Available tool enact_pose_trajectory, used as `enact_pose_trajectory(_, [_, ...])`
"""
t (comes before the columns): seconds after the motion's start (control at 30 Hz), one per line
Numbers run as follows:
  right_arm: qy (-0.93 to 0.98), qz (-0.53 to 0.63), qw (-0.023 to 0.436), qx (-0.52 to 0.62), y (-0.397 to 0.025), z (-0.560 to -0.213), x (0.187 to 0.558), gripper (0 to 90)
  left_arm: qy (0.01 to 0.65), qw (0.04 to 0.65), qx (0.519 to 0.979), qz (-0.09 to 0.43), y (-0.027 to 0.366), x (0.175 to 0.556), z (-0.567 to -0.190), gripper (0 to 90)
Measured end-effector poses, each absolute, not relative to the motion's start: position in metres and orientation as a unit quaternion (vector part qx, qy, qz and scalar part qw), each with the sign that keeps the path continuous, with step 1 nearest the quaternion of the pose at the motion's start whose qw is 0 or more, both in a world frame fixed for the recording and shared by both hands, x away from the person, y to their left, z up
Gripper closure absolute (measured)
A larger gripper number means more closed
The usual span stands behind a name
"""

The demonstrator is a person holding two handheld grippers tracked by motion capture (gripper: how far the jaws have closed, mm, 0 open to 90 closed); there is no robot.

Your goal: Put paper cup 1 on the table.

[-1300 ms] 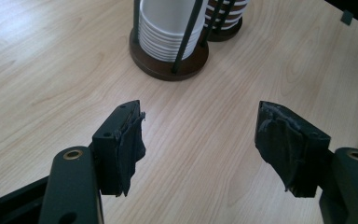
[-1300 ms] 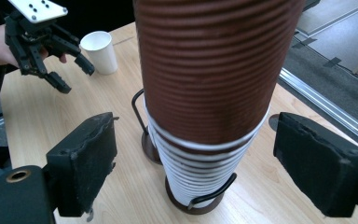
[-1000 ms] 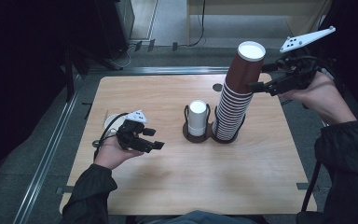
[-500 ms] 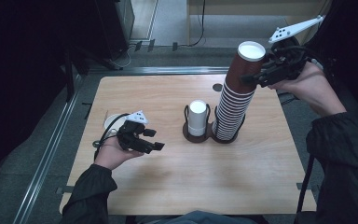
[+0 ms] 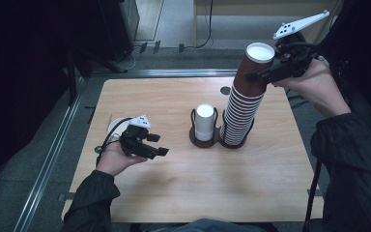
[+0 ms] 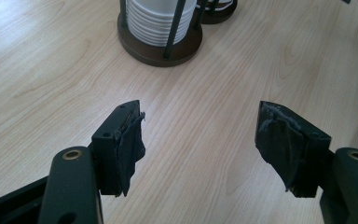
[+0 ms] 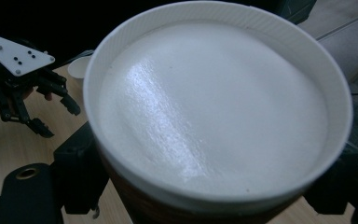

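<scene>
Atop stack, upright cup (image 5: pixel 258 62), mouth up

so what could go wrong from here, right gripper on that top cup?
1. The tall brown cup stack leans; a sideways pull by the right gripper on the top cup could topple it.
2. Nested cups may stick, so several could lift together.
3. The left gripper, jaws open, sits away from the holder, so nothing steadies the base.
</scene>
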State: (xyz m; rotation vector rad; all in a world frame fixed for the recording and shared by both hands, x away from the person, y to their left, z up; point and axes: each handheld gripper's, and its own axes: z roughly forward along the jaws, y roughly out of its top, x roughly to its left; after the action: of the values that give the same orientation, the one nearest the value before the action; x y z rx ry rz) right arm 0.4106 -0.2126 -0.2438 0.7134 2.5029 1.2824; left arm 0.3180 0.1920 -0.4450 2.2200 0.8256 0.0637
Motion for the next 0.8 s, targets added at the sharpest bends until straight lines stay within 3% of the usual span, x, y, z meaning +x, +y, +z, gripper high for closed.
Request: enact_pose_trajectory(0.8, [0.859, 0.434, 0.130, 0.240, -0.213, -0.216, 0.409, 17.7, 0.315, 0.363, 0.877, 0.019, 0.187, 0.318, -0.450, 31.8])
